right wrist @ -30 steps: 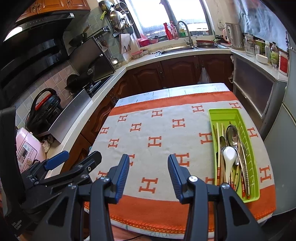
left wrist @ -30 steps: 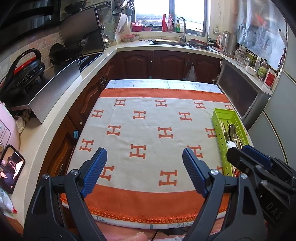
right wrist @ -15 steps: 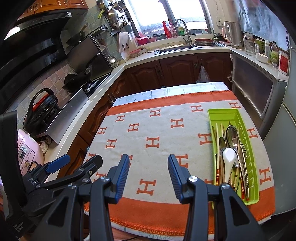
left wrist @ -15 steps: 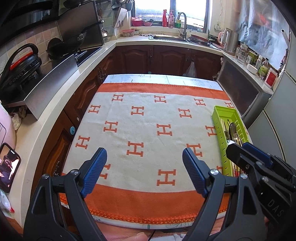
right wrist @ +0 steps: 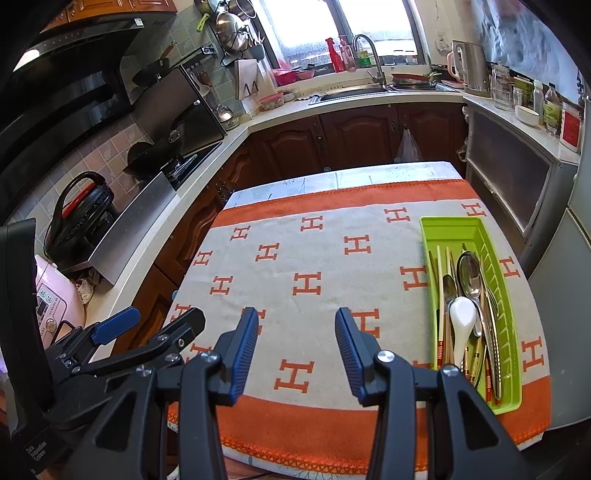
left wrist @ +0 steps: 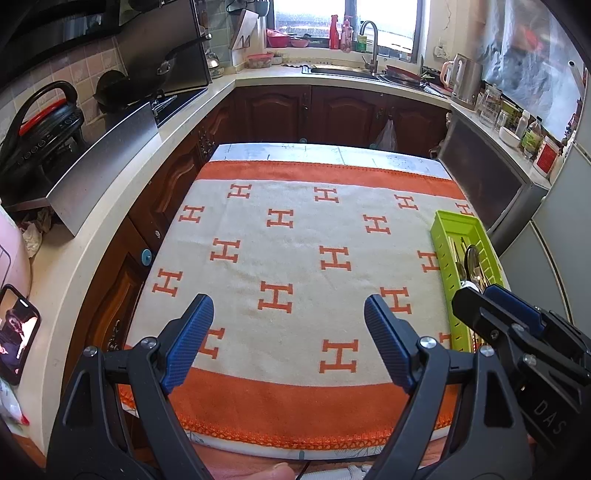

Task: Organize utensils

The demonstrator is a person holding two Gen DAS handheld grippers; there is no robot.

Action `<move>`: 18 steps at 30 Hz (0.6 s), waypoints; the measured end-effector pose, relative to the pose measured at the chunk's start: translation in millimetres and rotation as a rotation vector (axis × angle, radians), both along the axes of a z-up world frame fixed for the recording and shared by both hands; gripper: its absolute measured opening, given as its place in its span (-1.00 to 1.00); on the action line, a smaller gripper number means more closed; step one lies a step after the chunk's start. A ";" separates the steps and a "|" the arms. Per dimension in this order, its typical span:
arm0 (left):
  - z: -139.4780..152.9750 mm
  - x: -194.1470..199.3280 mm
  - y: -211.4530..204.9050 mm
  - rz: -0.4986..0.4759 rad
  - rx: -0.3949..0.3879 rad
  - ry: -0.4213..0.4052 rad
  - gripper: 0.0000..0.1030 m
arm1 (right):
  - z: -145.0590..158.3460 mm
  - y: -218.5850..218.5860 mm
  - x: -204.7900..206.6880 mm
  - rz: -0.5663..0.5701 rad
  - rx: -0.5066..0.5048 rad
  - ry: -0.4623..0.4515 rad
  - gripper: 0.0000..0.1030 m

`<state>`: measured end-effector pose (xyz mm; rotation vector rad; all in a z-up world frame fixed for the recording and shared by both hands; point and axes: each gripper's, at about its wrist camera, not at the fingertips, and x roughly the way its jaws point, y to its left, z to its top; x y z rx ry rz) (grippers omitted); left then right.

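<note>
Daylight from the window (right wrist: 343, 29) falls on my kitchen: dark wood cabinets (right wrist: 354, 133), pale counter (left wrist: 92, 236), tiled wall (right wrist: 107, 147), sink (right wrist: 354, 92).

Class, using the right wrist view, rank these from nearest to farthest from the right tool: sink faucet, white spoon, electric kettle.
1. White spoon, in the green tray, right.
2. and 3. Sink faucet, far counter by the window, and electric kettle, far right corner: too close to call.
</note>
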<state>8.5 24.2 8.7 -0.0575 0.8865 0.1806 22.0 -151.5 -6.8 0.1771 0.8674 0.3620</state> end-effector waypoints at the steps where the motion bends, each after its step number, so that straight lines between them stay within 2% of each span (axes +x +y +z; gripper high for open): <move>1: 0.1 0.9 0.7 0.000 -0.001 0.000 0.59 | 0.1 0.0 0.0 0.000 0.002 0.001 -0.16; 18: -1.2 7.0 1.5 0.000 -0.003 0.013 0.59 | -3.0 0.6 6.7 -0.001 0.004 0.014 -0.16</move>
